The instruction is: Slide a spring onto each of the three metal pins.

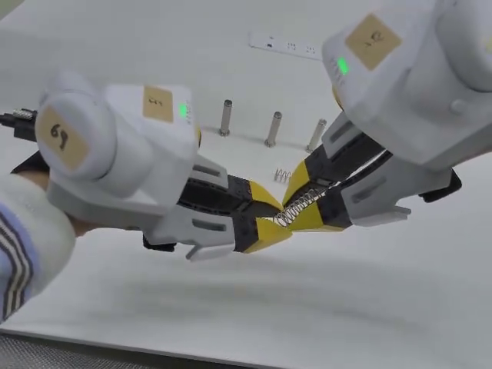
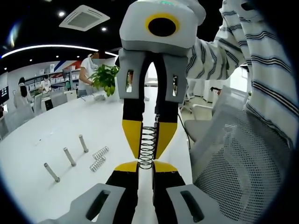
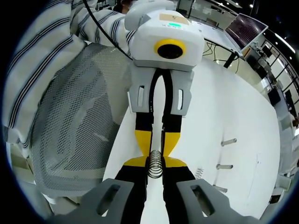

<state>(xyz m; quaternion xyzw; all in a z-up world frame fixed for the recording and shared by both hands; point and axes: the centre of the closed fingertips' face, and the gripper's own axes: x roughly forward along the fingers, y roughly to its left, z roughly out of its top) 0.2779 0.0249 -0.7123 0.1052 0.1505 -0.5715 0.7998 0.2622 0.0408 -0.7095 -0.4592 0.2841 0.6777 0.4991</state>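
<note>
A small metal spring [image 1: 298, 206] is held above the table between the two grippers, which meet tip to tip. My right gripper [image 1: 290, 214] comes down from the upper right, shut on the spring along its length [image 2: 147, 142]. My left gripper [image 1: 277, 223] reaches in from the left, and its yellow tips [image 2: 145, 166] pinch the spring's near end. In the right gripper view the spring [image 3: 155, 165] sits end-on between that gripper's own tips [image 3: 156, 163]. Three upright metal pins [image 1: 226, 117] [image 1: 274, 128] [image 1: 316, 135] stand bare in a row behind. Two loose springs [image 2: 99, 157] lie beside them.
The white table [image 1: 346, 307] runs wide around the pins. A white power strip [image 1: 284, 46] lies at the far edge. A grey mesh chair [image 2: 233, 154] stands beside the table. A potted plant [image 2: 105, 77] and people are far off.
</note>
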